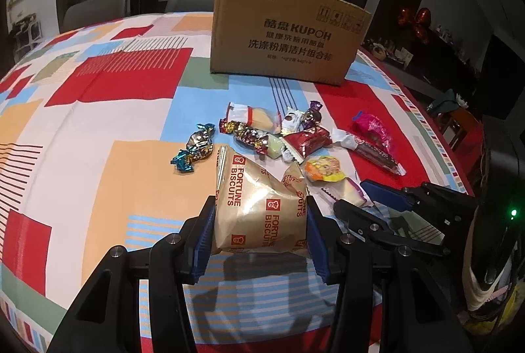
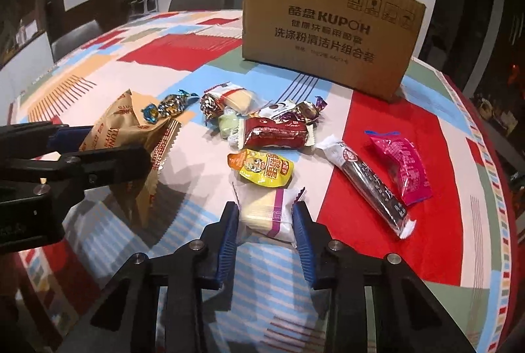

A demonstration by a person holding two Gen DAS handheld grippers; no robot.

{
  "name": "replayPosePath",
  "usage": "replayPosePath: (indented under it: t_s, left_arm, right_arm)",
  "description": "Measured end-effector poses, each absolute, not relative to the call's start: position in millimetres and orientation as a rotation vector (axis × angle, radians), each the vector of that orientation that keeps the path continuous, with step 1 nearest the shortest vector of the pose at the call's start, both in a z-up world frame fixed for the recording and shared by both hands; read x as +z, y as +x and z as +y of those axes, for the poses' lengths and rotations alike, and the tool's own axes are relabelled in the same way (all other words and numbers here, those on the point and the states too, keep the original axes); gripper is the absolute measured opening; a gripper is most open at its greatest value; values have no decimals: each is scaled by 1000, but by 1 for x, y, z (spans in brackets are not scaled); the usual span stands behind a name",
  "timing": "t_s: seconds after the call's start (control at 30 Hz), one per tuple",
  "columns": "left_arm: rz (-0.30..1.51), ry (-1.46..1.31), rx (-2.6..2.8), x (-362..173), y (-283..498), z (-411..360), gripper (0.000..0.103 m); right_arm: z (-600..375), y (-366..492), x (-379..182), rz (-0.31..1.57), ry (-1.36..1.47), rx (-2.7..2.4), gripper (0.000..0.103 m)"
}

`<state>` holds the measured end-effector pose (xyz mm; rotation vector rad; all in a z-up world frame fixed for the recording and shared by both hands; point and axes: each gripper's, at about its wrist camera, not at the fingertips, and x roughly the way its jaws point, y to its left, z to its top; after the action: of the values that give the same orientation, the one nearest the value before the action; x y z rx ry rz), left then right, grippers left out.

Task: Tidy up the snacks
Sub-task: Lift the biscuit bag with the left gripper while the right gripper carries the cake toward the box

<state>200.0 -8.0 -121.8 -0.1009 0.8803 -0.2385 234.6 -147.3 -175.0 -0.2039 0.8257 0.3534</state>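
My left gripper (image 1: 261,215) is shut on a tan Fortune Biscuits bag (image 1: 259,205), held just above the tablecloth; the bag also shows in the right wrist view (image 2: 131,129). My right gripper (image 2: 265,215) has its blue pads against both sides of a white wafer packet with a purple stripe (image 2: 265,215) lying on the cloth. Loose snacks lie beyond: a red packet (image 2: 275,133), a yellow pouch (image 2: 262,169), a dark bar (image 2: 370,182), a pink packet (image 2: 403,165), and foil candies (image 1: 193,149). A cardboard box (image 1: 285,31) stands behind them.
The table carries a patchwork cloth (image 1: 98,90) in red, blue and orange. Grey chairs (image 1: 95,8) stand at its far side. The table's right edge (image 2: 492,188) drops off near dark furniture. My left gripper (image 2: 98,156) crosses the left of the right wrist view.
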Motion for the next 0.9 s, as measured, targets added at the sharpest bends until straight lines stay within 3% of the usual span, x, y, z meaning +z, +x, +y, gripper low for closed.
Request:
replayPosePath:
  t_s: [0.47,0.9]
  left_arm:
    - [799,-73,-257,-86,198,-13,49]
    - [624,-14,-300,-19,242,-16,49]
  right_arm:
    - [-167,230,-121,708,-102,330,36]
    - [-176,265,-56,551,-24,293,36]
